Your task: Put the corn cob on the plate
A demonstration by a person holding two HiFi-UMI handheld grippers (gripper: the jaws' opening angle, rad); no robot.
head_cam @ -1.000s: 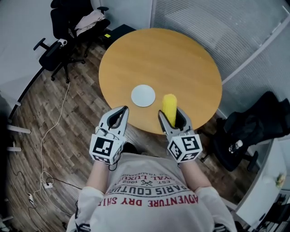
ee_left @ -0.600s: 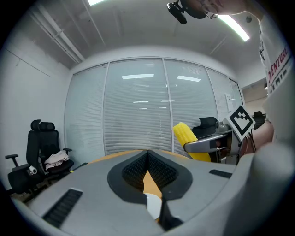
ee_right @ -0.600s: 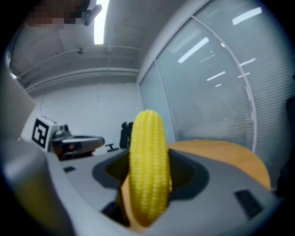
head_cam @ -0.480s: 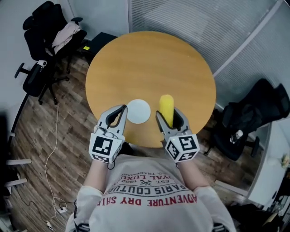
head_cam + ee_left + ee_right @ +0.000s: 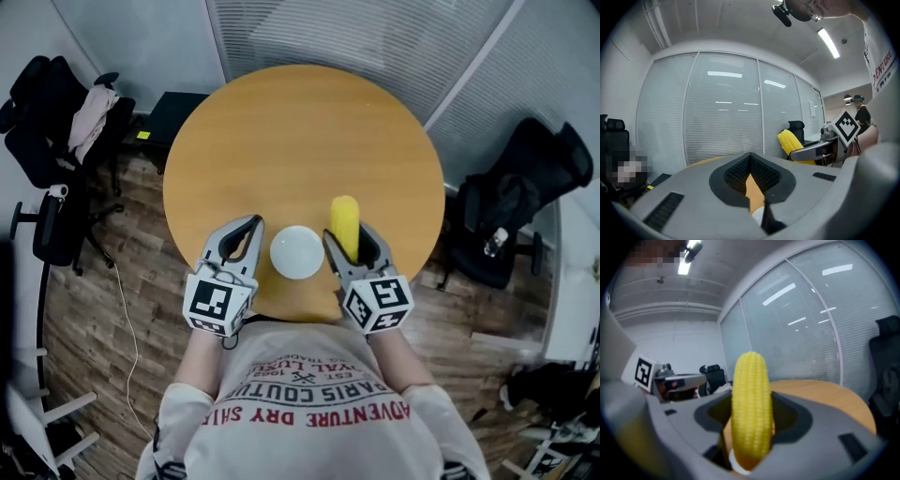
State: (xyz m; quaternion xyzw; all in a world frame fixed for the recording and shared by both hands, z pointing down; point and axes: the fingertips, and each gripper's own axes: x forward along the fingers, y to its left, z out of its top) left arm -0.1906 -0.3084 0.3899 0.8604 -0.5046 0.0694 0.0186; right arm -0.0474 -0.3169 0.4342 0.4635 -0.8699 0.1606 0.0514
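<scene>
Right claw [image 5: 349, 244]: pinching the corn cob [image 5: 751, 413]. The jaws close on the lower part of the cob. Most of the yellow cob sticks out beyond the jaw tips, pointing away from the person.

Left claw [image 5: 248, 227]: jaws pressed together, nothing between them. Only a narrow slit remains, and through it show a strip of the desk [image 5: 300, 131] and a sliver of the white plate [image 5: 296, 251].

Both claws are side by side over the near edge of the round wooden desk. The plate lies on the desk between them, just right of the left claw and just left of the right claw. It is bare. The corn cob is off the plate, just beside its right rim and not over it. No view shows whether the cob touches the desk.

From the left claw, the right claw's marker cube [image 5: 846, 125] is seen to the right with the cob rising ahead of it.

Further out: a black chair [image 5: 47, 122] with a pale garment [image 5: 92, 117] draped on it, left of the desk; another black chair [image 5: 520, 206] to the right; wood-plank floor [image 5: 112, 309]; blinds over glass walls beyond.
</scene>
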